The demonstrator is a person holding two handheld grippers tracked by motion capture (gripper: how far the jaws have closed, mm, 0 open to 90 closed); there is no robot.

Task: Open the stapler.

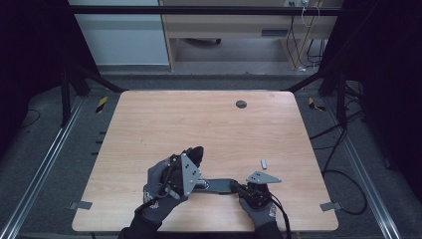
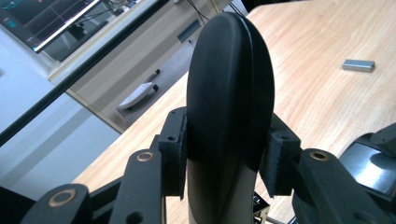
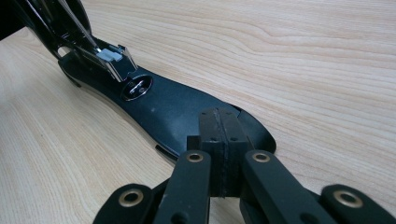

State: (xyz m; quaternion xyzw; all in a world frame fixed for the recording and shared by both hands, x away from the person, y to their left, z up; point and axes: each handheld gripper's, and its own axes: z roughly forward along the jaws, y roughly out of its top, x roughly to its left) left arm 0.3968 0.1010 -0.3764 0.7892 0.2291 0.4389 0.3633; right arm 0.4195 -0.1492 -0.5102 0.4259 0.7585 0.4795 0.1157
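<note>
A black stapler lies swung open near the table's front edge. Its base [image 1: 219, 185] [image 3: 173, 105] rests flat on the wood, with the metal anvil plate showing. Its rounded top arm [image 1: 195, 153] [image 2: 229, 84] is tilted up, and my left gripper [image 1: 191, 162] [image 2: 229, 149] is shut on it, one pad pressed to each side. The silver staple channel [image 3: 112, 60] shows at the hinge end. My right gripper [image 1: 238, 188] [image 3: 219, 128] is shut with nothing between its pads, and its tips rest on the base's free end.
A small grey strip of staples [image 1: 264, 163] [image 2: 358, 65] lies on the wooden table [image 1: 199, 119], just beyond my right gripper. A dark round grommet [image 1: 241, 104] sits near the far edge. Cables trail on the floor to the right.
</note>
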